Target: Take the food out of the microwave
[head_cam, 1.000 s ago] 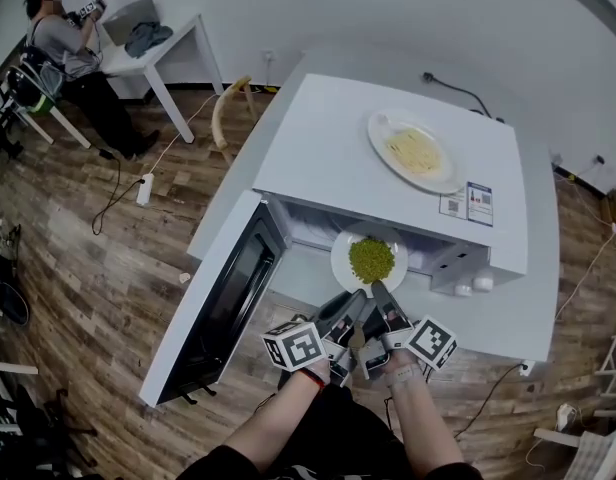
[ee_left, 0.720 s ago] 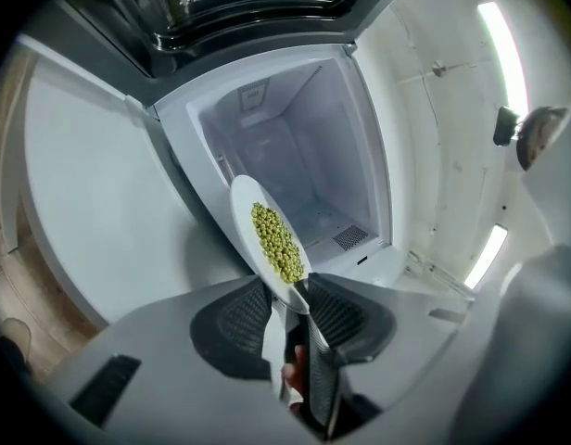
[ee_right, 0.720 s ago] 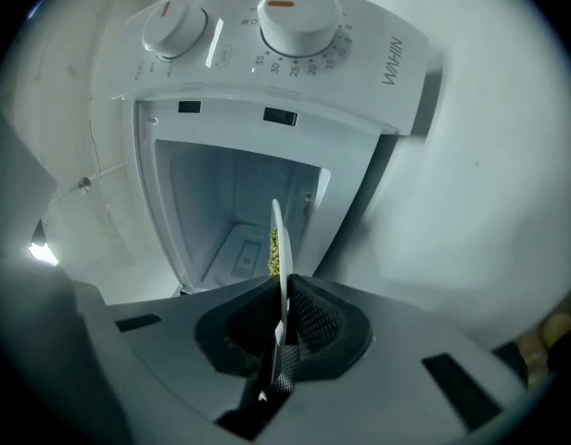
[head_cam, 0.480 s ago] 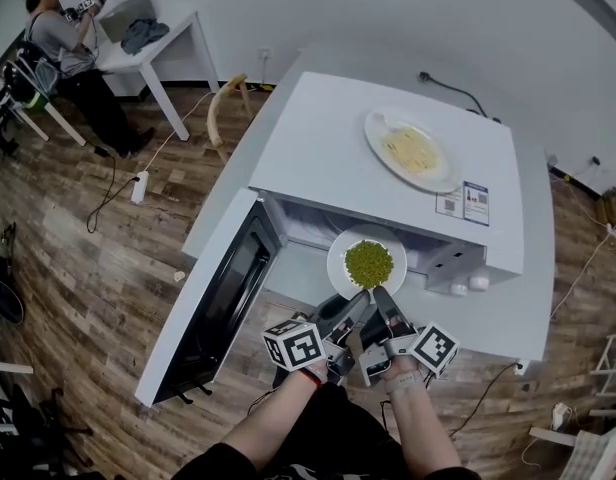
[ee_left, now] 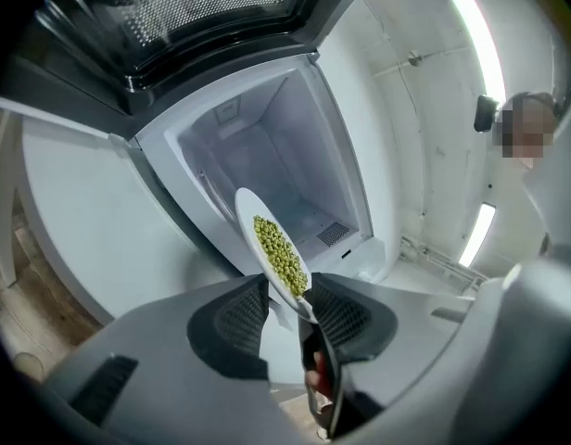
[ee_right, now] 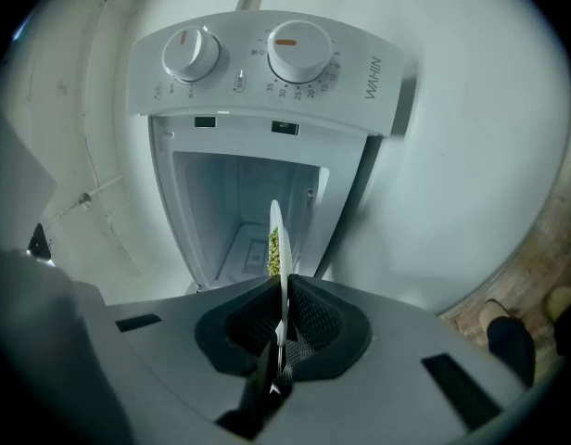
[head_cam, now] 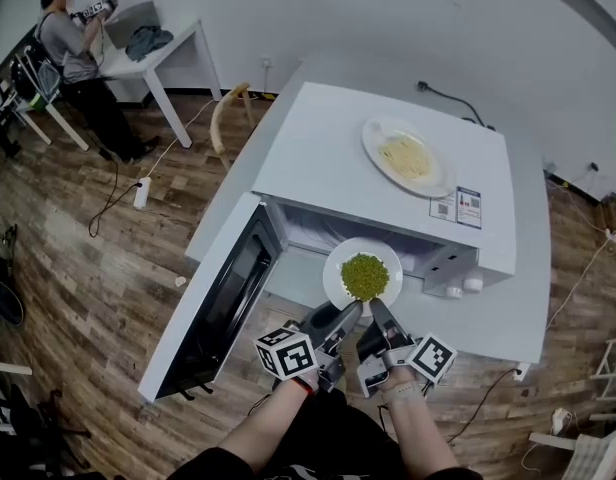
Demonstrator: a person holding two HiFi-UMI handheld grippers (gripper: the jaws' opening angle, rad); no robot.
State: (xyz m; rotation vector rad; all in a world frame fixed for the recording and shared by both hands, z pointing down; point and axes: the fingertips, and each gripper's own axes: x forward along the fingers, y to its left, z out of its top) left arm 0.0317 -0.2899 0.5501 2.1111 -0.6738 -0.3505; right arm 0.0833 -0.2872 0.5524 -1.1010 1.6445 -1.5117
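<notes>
Plate of peas (head_cam: 364, 274) is held at the microwave (head_cam: 318, 168) mouth, partly drawn out; near rim is clamped by the right tongs (head_cam: 376, 311); left tongs (head_cam: 348, 315) have just been opening, jaws apart around the rim; full withdrawal and set-down are judged outstanding.

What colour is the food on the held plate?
Green food on a white plate; clearest in the head view.
</notes>
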